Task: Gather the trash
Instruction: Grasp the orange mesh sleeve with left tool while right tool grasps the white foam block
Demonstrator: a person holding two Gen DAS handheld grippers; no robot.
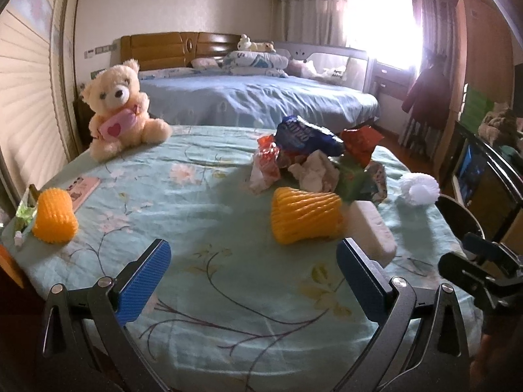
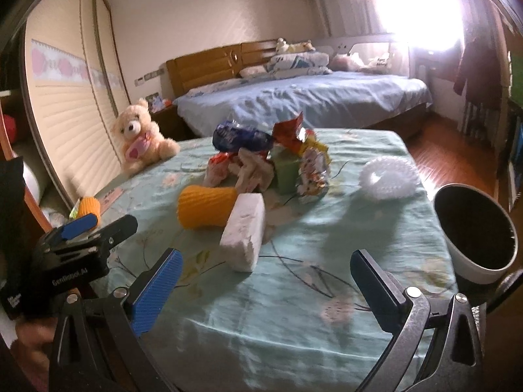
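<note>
Bin (image 2: 474,228) rim cut off, contents dark

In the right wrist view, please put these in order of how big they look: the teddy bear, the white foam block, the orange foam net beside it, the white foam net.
1. White foam block
2. Teddy bear, white foam net and orange foam net look alike in size.
The block lies nearest the camera, so true sizes stay unsure.

Matt floral cloth tablecloth (image 2: 294,294), glossy crinkled plastic wrappers (image 2: 242,138), plush teddy bear (image 2: 140,134).
</note>
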